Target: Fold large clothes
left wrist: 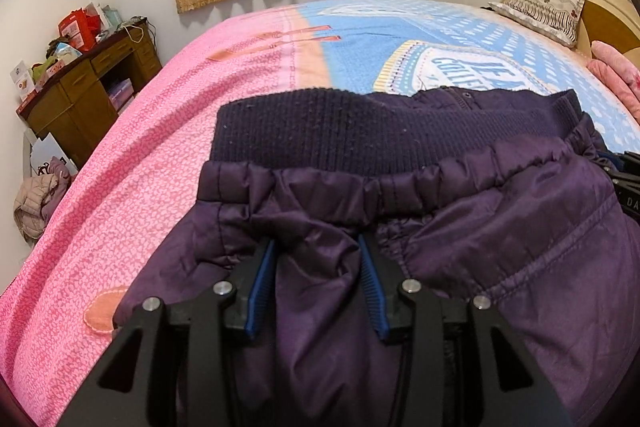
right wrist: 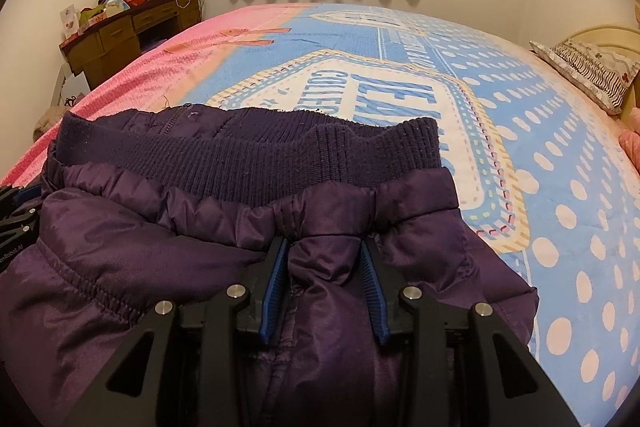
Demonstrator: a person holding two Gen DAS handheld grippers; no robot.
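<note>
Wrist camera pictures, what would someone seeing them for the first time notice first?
The dark purple padded jacket fills the foreground, lying on the bed with its ribbed knit hem toward the window. The left gripper and right gripper each straddle a bunch of its shiny fabric. Behind it spreads the pink and blue bedspread, with a cluttered wooden desk at far left.

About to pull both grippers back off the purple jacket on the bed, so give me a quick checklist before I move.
1. Left gripper jaws parted: ok, though a ridge of purple jacket fabric sits between its pads; contact cannot be told.
2. Right gripper jaws parted: ok, same ridge of fabric between them.
3. Jacket resting on the bed cover, not hanging: ok.
4. Ribbed knit hem lying straight across the far edge: ok.
5. Fabric free of the pads' ridges: cannot tell.
6. Fold underneath tidy: cannot tell, hidden.
</note>
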